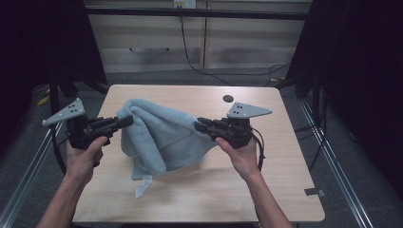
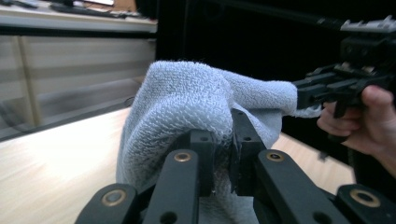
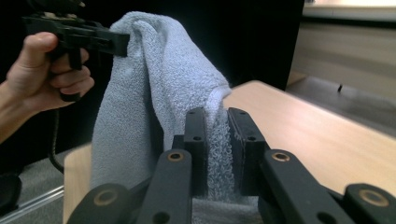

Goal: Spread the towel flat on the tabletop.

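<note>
Here, grey towel (image 1: 161, 137) strung between left claw (image 1: 127, 121) and right claw (image 1: 198, 124), both clamped on it

a pale blue towel (image 1: 159, 137) hangs between the left gripper (image 1: 124, 122) and the right gripper (image 1: 202, 124), filling the middle of the desk (image 1: 275, 180) and draping down onto it, so the straight path between the two hands is blocked. the jaws of each are closed on towel cloth. the desk is bare along the far edge, on the right side and across the near edge, apart from a small dark disc (image 1: 228, 98) at the far right. dark upright posts (image 1: 54, 95) stand just beside the desk's left and right edges.
</note>
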`<state>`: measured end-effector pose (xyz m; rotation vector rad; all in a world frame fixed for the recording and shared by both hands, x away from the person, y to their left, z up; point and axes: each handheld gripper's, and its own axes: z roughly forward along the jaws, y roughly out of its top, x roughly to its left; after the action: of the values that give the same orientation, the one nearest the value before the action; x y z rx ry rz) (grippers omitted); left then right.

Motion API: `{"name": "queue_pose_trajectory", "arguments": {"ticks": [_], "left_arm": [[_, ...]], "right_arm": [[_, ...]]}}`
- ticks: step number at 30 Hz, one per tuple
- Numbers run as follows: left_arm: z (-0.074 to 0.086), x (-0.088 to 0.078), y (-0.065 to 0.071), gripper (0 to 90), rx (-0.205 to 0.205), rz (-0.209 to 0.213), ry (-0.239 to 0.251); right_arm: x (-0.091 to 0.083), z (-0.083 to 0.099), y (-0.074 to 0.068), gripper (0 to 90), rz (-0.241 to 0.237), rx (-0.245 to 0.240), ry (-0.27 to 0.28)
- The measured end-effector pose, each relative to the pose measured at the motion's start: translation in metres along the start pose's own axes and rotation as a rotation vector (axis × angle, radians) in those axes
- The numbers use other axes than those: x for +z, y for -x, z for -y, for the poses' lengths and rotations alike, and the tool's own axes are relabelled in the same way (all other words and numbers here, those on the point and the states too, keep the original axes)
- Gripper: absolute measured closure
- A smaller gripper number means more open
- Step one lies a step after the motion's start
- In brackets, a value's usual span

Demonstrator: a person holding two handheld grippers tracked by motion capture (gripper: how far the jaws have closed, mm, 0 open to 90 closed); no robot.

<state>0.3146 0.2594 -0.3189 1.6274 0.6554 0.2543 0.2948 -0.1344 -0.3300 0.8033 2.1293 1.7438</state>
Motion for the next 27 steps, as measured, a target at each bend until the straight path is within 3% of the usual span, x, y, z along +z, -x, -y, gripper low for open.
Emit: {"name": "queue_pose_trajectory", "arguments": {"ticks": [2,5,9,13,18,20,22,27], "left_arm": [[0.001,0.006,-0.006,82.2,-0.003,-0.023,-0.015],[0.022,0.026,-0.025,81.7,-0.065,-0.049,-0.072],[0.067,0.051,-0.049,79.6,-0.135,-0.104,-0.164],[0.097,0.059,-0.064,69.5,-0.188,-0.172,-0.225],[0.099,0.041,-0.059,45.7,-0.171,-0.194,-0.230],[0.097,0.030,-0.052,45.3,-0.148,-0.181,-0.216],[0.100,0.023,-0.043,46.4,-0.118,-0.157,-0.231],[0.127,0.019,-0.024,55.5,-0.067,-0.068,-0.326]], "right_arm": [[-0.003,-0.003,0.001,78.4,0.010,-0.005,0.008],[0.003,0.008,0.012,78.2,0.039,0.019,-0.028],[0.021,0.042,0.036,77.9,0.084,0.072,-0.124],[0.035,0.075,0.062,77.5,0.136,0.152,-0.177],[0.042,0.105,0.082,75.6,0.194,0.202,-0.233],[0.042,0.111,0.087,73.1,0.219,0.202,-0.251],[0.040,0.116,0.090,70.9,0.230,0.214,-0.265],[0.028,0.115,0.089,57.3,0.264,0.200,-0.266]]}}
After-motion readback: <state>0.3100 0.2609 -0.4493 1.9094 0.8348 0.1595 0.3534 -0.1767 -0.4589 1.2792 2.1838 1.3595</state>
